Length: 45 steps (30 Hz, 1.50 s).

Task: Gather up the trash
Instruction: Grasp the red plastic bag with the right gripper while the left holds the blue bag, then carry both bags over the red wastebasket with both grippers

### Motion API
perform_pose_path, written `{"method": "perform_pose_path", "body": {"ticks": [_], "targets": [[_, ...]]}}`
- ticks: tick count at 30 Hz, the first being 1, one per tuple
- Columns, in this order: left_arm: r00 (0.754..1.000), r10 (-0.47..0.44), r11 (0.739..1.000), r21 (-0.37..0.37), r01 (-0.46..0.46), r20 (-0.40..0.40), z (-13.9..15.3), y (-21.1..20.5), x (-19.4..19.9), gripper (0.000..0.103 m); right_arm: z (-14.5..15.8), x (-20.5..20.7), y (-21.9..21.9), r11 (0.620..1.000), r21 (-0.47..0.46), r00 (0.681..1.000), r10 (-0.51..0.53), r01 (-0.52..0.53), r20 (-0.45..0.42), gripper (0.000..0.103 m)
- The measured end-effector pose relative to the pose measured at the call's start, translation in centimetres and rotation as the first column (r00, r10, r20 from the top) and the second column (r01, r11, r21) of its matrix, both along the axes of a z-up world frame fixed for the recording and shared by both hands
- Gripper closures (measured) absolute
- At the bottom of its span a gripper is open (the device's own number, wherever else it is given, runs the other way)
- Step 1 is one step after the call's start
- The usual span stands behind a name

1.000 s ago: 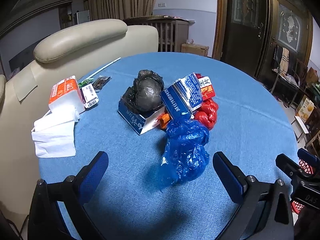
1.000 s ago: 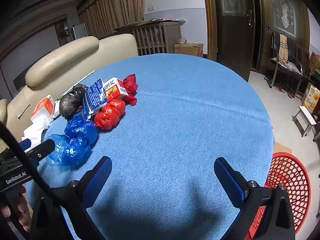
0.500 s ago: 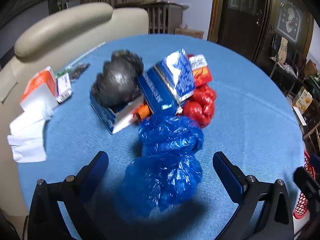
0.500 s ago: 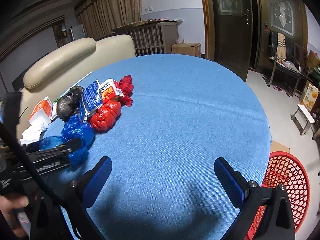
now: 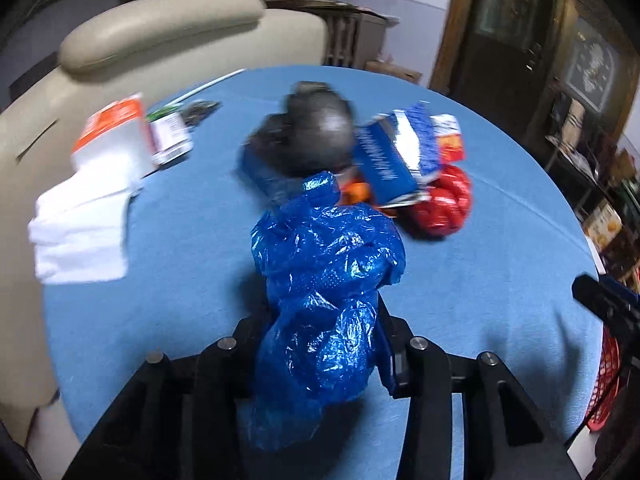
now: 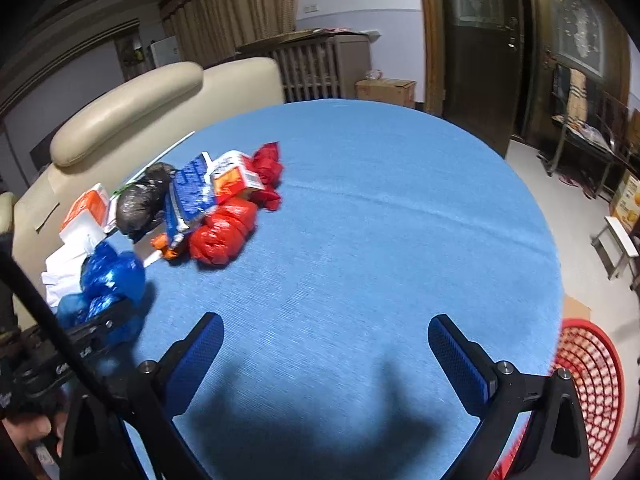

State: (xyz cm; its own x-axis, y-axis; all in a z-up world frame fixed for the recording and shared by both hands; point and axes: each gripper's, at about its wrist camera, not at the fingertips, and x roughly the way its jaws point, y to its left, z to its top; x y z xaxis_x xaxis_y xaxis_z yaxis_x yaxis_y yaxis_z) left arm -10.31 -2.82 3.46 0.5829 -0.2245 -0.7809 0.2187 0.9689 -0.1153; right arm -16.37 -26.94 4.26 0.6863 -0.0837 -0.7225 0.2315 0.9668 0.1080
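On the round blue-clothed bench (image 5: 472,280), left claw (image 5: 320,344) is closing around crumpled blue plastic bag (image 5: 324,264); right claw (image 6: 324,356) is gaping empty. Next: lifting toward red mesh basket (image 6: 592,384).

Right gripper (image 6: 324,356) hovers over the round blue-clothed table (image 6: 360,240), blue-padded jaws wide apart, nothing between them. Crumpled blue plastic bag (image 6: 110,280) sits at left, the left gripper (image 6: 86,334) closing on it. Red mesh basket (image 6: 588,384) stands on the floor at right.
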Motion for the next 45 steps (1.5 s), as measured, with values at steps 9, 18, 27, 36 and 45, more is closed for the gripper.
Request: {"method": "perform_pose_path", "body": {"ticks": [9, 18, 27, 36, 45], "targets": [[0.999, 0.039, 0.999, -0.035, -0.039, -0.012, 0.0, 2.1, 0.8, 0.058, -1.3, 8.0, 4.0, 0.984, 0.04, 0.983, 0.177, -0.175, -0.055, 0.0], [0.998, 0.038, 0.998, -0.045, -0.04, -0.042, -1.2, 2.5, 1.6, 0.058, -3.3, 13.4, 6.1, 0.976, 0.043, 0.971, 0.216, -0.212, -0.106, 0.002], [0.999, 0.024, 0.999, -0.041, -0.025, -0.034, -1.1, 2.1, 1.7, 0.058, -4.0, 13.5, 5.1, 0.97, 0.099, 0.966, 0.232, -0.221, -0.115, 0.051], [1.0, -0.019, 1.0, -0.025, 0.019, -0.013, -0.8, 0.8, 0.8, 0.058, -2.6, 8.0, 2.3, 0.974, 0.148, 0.981, 0.184, -0.173, -0.061, 0.051], [0.998, -0.059, 0.998, -0.001, 0.059, 0.013, 0.3, -0.9, -0.7, 0.058, -2.0, 2.5, 1.3, 0.97, 0.179, 0.986, 0.169, -0.164, -0.011, 0.051]]}}
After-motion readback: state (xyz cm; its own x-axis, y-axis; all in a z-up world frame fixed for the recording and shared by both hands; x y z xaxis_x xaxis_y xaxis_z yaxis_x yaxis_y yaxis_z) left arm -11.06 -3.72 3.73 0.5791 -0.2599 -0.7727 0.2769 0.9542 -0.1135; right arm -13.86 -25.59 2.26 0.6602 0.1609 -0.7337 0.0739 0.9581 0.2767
